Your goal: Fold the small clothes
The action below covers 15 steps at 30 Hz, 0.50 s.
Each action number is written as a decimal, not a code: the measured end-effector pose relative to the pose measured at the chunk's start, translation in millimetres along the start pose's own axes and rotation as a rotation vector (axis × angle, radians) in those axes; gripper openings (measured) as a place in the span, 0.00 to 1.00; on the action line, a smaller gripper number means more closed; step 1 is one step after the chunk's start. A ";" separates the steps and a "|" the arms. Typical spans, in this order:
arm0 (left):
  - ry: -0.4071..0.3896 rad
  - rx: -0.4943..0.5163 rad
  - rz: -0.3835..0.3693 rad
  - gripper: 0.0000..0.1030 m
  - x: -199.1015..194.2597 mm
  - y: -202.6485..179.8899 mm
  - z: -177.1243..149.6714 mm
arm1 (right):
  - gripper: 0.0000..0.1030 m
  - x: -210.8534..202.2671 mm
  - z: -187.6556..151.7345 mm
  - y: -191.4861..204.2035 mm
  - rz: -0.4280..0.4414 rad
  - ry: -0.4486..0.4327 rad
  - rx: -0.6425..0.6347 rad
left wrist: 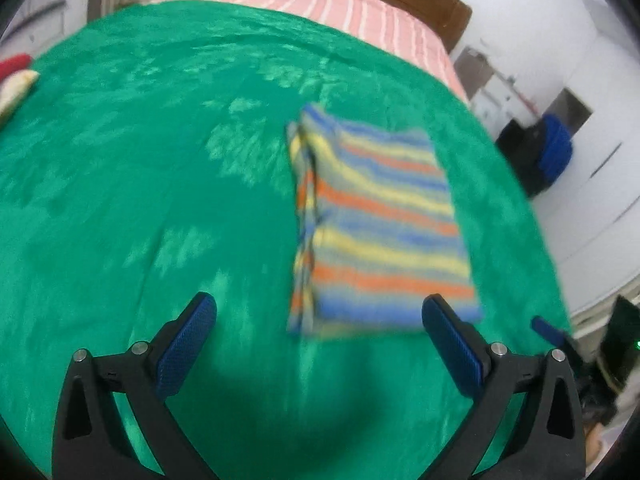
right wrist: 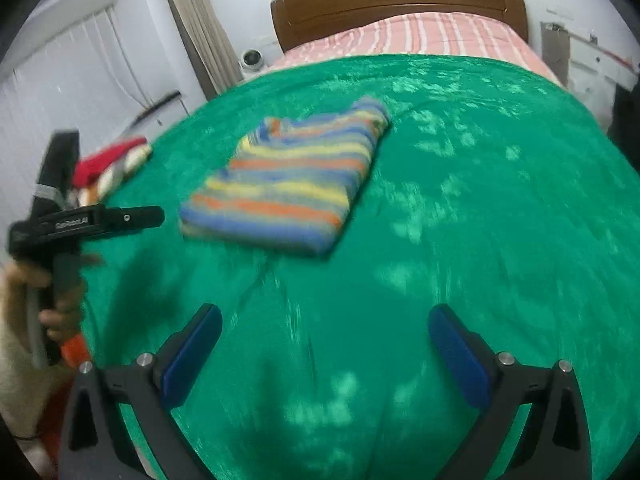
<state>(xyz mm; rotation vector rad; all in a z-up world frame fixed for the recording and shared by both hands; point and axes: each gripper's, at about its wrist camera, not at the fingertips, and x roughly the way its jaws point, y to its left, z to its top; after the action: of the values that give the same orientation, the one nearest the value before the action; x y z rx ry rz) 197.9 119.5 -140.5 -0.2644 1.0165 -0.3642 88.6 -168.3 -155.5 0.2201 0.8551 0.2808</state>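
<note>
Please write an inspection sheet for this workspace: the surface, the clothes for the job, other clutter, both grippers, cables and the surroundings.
Surface: green blanket on a bed, pink striped sheet at the head.
Job's things: striped garment, folded, flat, nothing touching it.
Clutter: red and cream clothes at the blanket's left edge.
Grippers: left gripper open, empty; right gripper open, empty.
Cables: nothing seen clearly.
Surroundings: brown headboard, white walls, small camera beside the bed.

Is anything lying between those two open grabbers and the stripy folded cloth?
Nothing visible: only bare green blanket lies between the left gripper, the right gripper and the striped garment.
</note>
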 end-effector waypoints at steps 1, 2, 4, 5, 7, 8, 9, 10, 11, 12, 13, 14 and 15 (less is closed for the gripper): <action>0.015 -0.007 -0.010 0.99 9.7 3.0 12.3 | 0.99 4.0 15.6 -9.0 0.029 -0.017 0.034; 0.029 -0.007 -0.008 0.99 20.9 4.7 23.7 | 0.99 8.7 24.8 -14.0 0.050 -0.015 0.056; 0.053 0.006 0.007 0.99 43.2 7.0 42.2 | 0.99 30.4 51.1 -31.1 0.096 0.002 0.140; 0.067 0.011 0.016 0.98 53.4 8.0 48.8 | 0.99 41.7 61.3 -37.3 0.117 0.013 0.173; 0.113 0.027 0.034 0.98 80.2 8.6 62.7 | 0.99 77.8 84.8 -49.4 0.153 0.057 0.238; 0.137 0.033 0.039 0.98 91.5 8.9 67.4 | 0.96 89.4 92.3 -50.9 0.160 0.074 0.248; 0.164 0.041 0.045 0.98 102.3 8.7 70.9 | 0.84 105.4 100.6 -52.4 0.171 0.094 0.259; 0.179 0.060 0.066 0.97 111.2 6.6 74.2 | 0.77 125.3 108.6 -52.1 0.193 0.125 0.267; 0.180 0.090 0.088 0.97 116.5 2.8 76.7 | 0.67 142.6 114.2 -51.4 0.211 0.161 0.275; 0.183 0.116 0.107 0.95 119.9 -0.5 77.8 | 0.61 160.0 117.0 -49.9 0.217 0.201 0.286; 0.182 0.153 0.130 0.78 122.2 -6.3 77.1 | 0.55 174.4 117.9 -46.4 0.188 0.229 0.286; 0.173 0.180 0.115 0.42 121.7 -12.1 75.4 | 0.43 179.9 118.9 -39.2 0.142 0.231 0.252; 0.176 0.191 0.059 0.19 121.1 -17.9 73.0 | 0.36 180.8 119.1 -26.1 0.090 0.228 0.184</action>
<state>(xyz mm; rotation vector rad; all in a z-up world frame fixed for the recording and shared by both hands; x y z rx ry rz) 315.2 56.4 -191.0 -0.0300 1.1509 -0.4335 296.6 -142.5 -215.6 0.4047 1.0998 0.3156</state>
